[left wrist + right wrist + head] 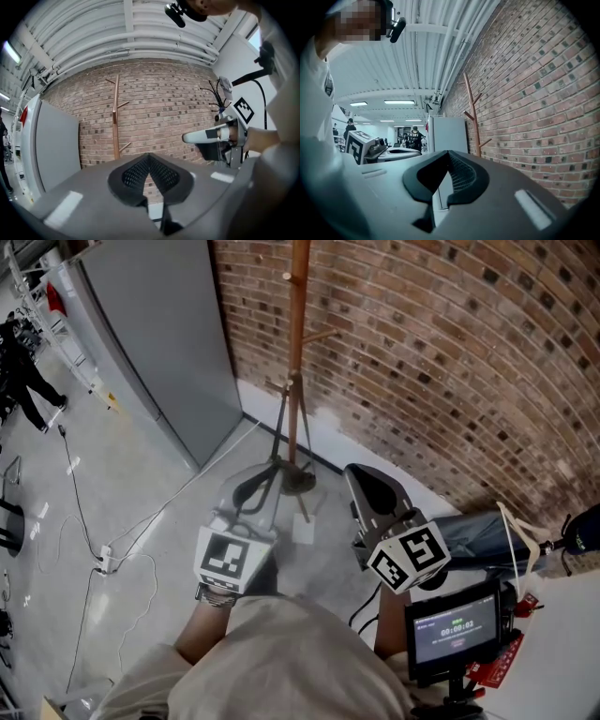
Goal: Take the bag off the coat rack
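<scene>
1. The left gripper (258, 486) (150, 157) is seen with its jaws pressed together at the tips, and nothing is held.
2. The right gripper (361, 479) (449, 154) is likewise closed tight and empty.
3. The coat rack (298, 352) (116, 117) (473, 117) is stood at the floor's (141, 493) edge along the brick wall (450, 352), near the corner made with a grey panel (159, 334).
4. Where the bag is cannot be told from any view.

A brown wooden coat rack (297, 352) stands before a red-brown brick wall (441, 362), grey floor (131, 493).
</scene>
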Action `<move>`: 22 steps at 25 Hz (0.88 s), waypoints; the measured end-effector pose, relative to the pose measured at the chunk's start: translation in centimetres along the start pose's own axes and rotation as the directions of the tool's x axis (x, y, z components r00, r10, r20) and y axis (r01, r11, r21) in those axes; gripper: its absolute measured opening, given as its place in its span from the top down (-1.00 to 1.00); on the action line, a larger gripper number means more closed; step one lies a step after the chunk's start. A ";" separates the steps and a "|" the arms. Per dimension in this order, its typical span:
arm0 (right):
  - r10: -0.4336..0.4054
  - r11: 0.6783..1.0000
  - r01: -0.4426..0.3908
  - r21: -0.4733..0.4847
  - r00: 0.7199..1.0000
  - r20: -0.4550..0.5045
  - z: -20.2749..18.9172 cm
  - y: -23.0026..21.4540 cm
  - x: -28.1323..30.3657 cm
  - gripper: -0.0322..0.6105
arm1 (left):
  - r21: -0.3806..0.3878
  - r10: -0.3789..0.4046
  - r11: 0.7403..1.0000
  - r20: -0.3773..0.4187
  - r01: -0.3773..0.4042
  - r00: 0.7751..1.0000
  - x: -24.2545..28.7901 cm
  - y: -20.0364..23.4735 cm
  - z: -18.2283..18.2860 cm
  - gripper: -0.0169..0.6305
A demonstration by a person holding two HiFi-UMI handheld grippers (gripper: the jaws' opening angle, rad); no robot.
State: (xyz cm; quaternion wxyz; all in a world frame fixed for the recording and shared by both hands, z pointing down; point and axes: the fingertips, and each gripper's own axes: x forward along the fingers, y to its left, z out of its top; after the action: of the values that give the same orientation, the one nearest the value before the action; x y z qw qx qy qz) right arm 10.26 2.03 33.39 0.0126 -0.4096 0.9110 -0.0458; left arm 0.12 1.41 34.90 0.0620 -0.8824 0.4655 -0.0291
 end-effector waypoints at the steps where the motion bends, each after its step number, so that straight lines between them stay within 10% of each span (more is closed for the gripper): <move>1: -0.010 1.000 0.010 -0.001 1.000 0.002 0.0 -0.5 0.4 0.89 | -0.002 -0.004 1.000 0.004 0.004 1.000 0.6 0.4 -0.1 0.95; 22: -0.136 0.991 0.136 -0.002 0.990 0.048 2.5 -9.0 13.1 0.89 | -0.011 -0.086 0.996 0.032 0.086 0.996 12.9 12.4 -0.7 0.95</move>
State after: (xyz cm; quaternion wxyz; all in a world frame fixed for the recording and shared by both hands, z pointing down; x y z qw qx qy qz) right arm 8.39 -13.86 31.91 0.0300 -0.4717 0.8806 -0.0342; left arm -2.87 -16.21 33.82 0.0626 -0.9024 0.4261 -0.0152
